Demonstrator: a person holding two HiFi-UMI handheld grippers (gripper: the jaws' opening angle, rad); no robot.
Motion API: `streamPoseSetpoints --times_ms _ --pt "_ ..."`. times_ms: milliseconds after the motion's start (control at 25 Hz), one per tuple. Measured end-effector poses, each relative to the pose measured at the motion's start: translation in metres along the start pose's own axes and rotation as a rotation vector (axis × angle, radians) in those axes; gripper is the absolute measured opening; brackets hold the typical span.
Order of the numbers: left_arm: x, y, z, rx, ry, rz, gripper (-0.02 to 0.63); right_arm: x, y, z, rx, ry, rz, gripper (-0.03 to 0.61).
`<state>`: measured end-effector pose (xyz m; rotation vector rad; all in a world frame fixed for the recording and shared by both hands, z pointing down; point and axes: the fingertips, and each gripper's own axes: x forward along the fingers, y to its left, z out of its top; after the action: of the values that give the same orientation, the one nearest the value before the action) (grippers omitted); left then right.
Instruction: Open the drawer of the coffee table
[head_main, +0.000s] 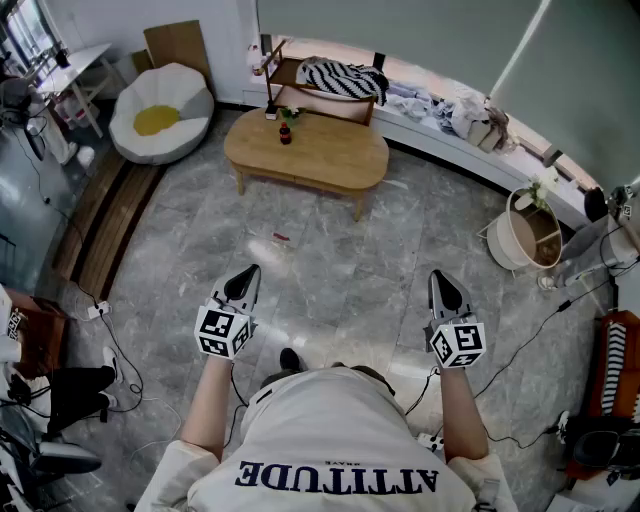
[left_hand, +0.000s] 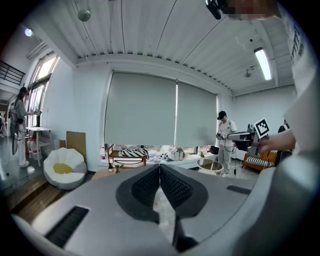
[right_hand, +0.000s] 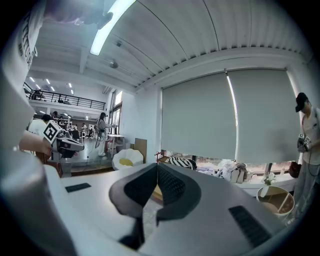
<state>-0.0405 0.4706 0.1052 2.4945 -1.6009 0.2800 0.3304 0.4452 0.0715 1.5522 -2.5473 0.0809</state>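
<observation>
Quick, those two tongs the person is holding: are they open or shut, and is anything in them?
Left tongs: closed, holding nothing.
Right tongs: closed, holding nothing.

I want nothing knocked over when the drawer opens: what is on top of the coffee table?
A small dark bottle stands near the far left edge of the coffee table. Whatever lies beneath the tabletop, the drawer included, is covered from this view.

A: How is the room lit?
B: Brightly; a ceiling tube (right_hand: 107, 27) is seen glowing high above the jaws, daylight is softened by blinds (right_hand: 200, 120) beyond them.
A: Distortion?
B: Edges are bent and darkened in both gripper views.
</observation>
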Motion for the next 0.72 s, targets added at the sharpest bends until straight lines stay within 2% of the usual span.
streamPoseSetpoints --times_ms 720 --pt "-0.016 0.017 -0.005 -0.005 0.005 -0.005 0.02 0.005 0.024 0.006 0.034 -0.022 0.01 0.02"
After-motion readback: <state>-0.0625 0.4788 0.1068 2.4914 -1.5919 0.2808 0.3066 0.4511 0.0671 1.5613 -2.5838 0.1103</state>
